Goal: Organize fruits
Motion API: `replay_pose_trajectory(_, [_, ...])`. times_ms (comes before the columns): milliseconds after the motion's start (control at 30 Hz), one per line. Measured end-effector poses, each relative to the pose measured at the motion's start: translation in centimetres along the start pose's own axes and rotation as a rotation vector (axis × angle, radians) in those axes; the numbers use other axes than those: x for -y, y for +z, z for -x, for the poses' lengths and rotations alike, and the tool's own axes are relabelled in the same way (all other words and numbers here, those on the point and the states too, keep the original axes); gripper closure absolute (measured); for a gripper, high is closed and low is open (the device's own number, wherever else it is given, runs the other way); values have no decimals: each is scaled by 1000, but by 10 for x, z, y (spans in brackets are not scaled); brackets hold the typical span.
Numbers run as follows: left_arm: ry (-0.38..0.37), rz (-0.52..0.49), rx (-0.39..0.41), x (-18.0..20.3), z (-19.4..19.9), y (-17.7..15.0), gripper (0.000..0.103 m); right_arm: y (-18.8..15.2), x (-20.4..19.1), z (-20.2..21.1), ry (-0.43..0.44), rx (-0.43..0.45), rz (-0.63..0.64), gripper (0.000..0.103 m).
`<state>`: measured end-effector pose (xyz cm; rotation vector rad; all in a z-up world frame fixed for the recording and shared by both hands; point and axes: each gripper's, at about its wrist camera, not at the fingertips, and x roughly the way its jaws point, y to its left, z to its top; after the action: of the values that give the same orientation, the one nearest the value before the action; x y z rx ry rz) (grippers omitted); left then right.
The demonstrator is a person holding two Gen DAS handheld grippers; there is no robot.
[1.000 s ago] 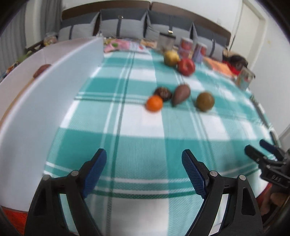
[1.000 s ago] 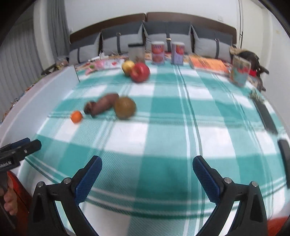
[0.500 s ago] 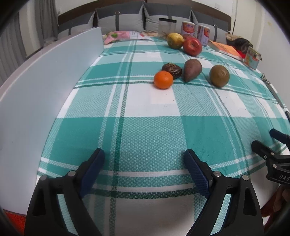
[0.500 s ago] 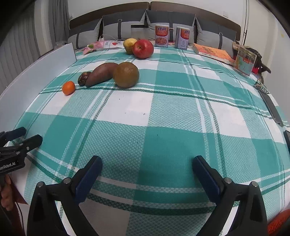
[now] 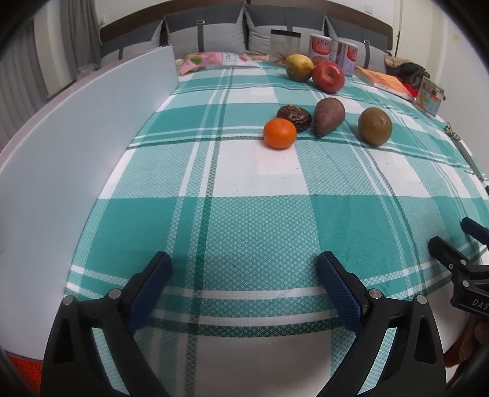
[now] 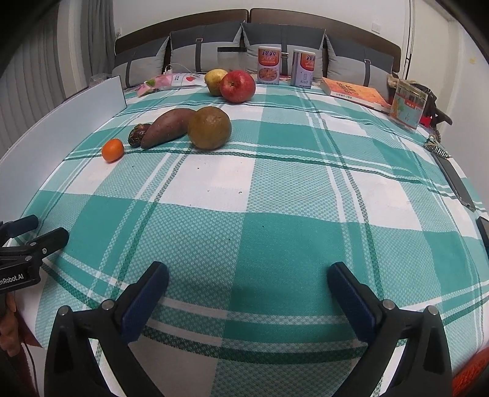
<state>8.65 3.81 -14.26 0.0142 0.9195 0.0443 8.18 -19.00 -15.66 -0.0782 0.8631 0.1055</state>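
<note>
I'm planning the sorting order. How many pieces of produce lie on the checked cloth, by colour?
Orange: 1 (tangerine)
Red: 1 (apple)
Yellow: 1 (pear)
Brown or purplish: 3 (dark wrinkled fruit, sweet potato, round brownish fruit)
Total: 6

White walls (image 6: 183,18); grey cushions (image 6: 284,42) along dark headboard (image 6: 183,21); grey curtain (image 6: 30,76) left; teal plaid cloth (image 6: 275,213).

Left gripper (image 5: 244,268) — black arms carrying blue ribbed pads (image 5: 339,290), pitched downward; the jaws are opening, with nothing between them. Right gripper (image 6: 247,278) — the same build and a like downward pitch, jaws spread wide and empty. Each tool shows at the edge of the other's view, side by side and apart. Part of a hand (image 6: 7,320) grips the left tool's handle from below.
</note>
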Motion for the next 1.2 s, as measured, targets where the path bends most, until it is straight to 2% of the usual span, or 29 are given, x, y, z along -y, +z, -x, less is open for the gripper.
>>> replay_pose_trajectory(1200, [8, 1, 1, -2, -1, 2, 4, 1, 0, -1, -2, -2, 0, 0])
